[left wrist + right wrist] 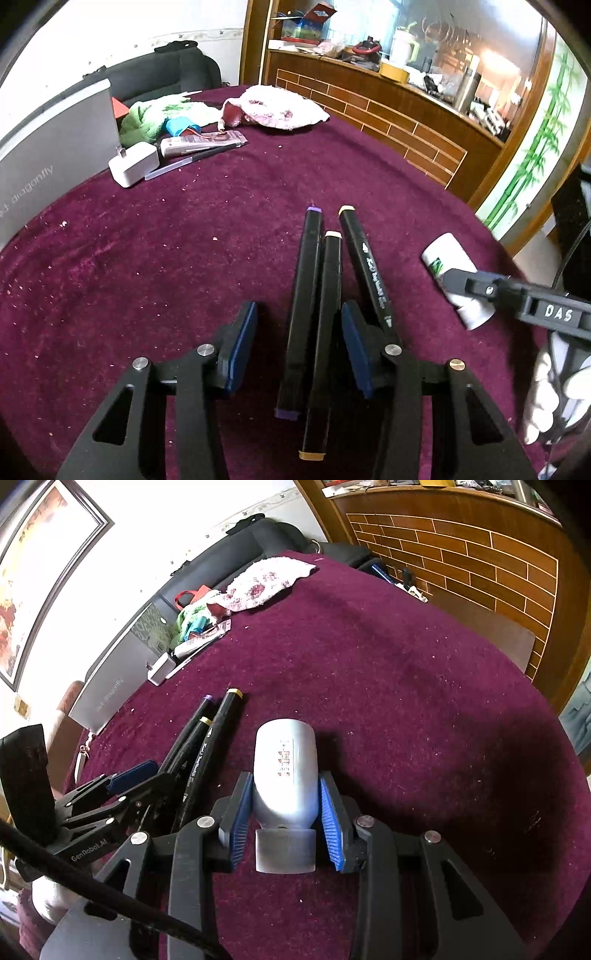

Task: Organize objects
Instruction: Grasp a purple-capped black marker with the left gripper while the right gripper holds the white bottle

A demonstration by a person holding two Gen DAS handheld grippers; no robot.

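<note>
— Left wrist view? 
— My left gripper (299, 347) stood unclenched astride two markers (314, 314) lying toward twelve o'clock; the third marker (364, 266) lay outside, at one.

— Right wrist view? 
— My right gripper (283, 812) clamped the white bottle (285, 771), markers (201, 749) at ten.

You face a round table (155, 266) draped in maroon velvet, a dark sofa (173, 74) against the white wall (110, 29), a brick-patterned wooden counter (373, 110) beyond the far edge, daylight overhead.
</note>
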